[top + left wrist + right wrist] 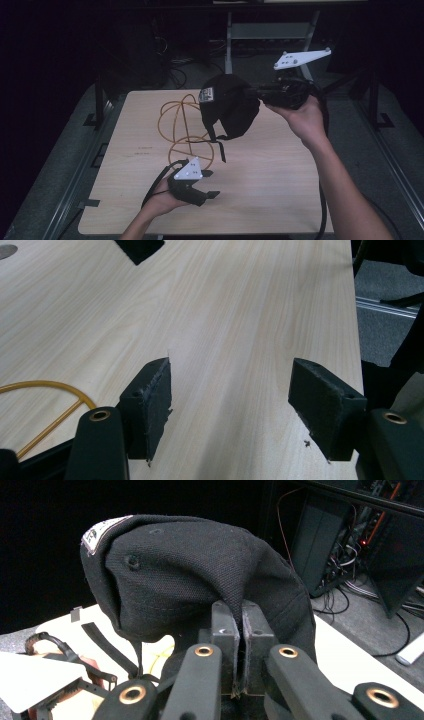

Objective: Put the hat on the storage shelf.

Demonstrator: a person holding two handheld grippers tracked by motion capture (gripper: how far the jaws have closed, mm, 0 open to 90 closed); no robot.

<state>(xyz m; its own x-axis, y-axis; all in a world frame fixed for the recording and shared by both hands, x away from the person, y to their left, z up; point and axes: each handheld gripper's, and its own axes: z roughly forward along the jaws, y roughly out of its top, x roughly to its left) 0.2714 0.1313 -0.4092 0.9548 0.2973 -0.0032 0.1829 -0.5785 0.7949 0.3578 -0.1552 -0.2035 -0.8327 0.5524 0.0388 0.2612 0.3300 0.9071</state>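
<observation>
Holding the cap (227, 105) up off the table (280, 200) with my right gripper (255, 92) — its jaws are clenched on a fold of the black fabric, and the cap hangs above the far edge, right of the middle, strap dangling. My left gripper (207, 185) rests low near the front edge with jaws spread wide and nothing between them. The yellow wire frame (185, 127) sits under and just left of the cap. I judge the job is to seat the cap on that frame — so I would keep the pinch firm, carry the cap's opening squarely over the frame's top, lower slowly, and bring the left gripper in to steady the frame.
</observation>
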